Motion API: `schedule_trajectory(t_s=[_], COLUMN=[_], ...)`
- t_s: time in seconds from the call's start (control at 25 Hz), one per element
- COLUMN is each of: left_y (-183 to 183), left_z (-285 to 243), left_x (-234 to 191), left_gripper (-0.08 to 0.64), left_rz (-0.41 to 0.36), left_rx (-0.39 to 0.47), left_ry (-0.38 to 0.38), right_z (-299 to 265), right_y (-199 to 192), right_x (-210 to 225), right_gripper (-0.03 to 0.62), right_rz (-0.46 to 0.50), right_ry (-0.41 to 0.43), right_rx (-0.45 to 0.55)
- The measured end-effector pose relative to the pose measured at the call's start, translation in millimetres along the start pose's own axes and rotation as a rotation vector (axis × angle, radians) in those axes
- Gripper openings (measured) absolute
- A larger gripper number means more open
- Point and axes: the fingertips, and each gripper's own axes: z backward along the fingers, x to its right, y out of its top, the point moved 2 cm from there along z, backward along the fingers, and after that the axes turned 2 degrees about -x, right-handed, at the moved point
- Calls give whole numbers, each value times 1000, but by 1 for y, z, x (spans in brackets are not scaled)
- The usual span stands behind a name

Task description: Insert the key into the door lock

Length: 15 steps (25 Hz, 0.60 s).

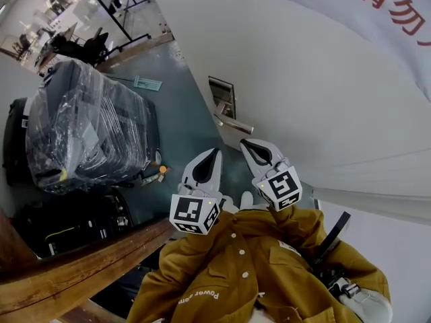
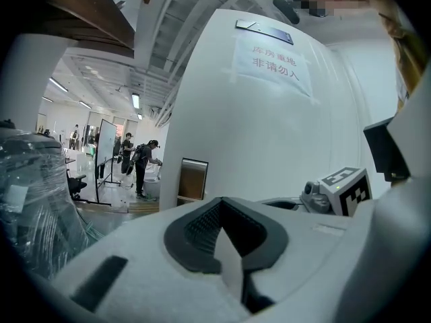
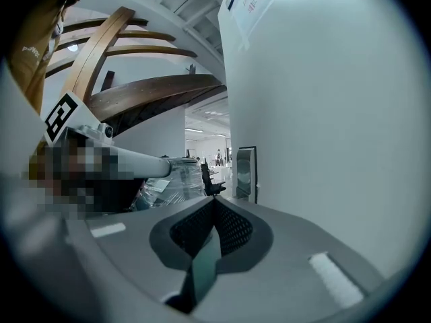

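The right gripper [image 1: 244, 142] and left gripper [image 1: 216, 151] both had jaws pressed together, no key visible — the door lock [image 1: 222, 90] lay ahead of both tips, the right nearer.

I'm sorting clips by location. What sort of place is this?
Likely an indoor office or workshop hall: a white door with a lever handle and paper notice, plastic-wrapped cases beside it, a standing board further off.

I note a plastic-wrapped dark bundle [image 1: 87, 123] standing on the grey floor [image 1: 182, 106], a black bag [image 1: 67, 224] near it, a curved wooden beam [image 1: 81, 268] nearest me
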Motion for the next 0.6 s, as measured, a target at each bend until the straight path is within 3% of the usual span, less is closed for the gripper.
schedule_trajectory(t_s=[0.6], left_y=[-7], left_z=[0], left_x=[8], left_gripper=[2], left_rz=[39], left_rx=[-13], left_ry=[-16], right_z=[10], right_y=[4], right_x=[-4], right_gripper=[5], right_rz=[-12], right_ry=[6], right_rx=[13])
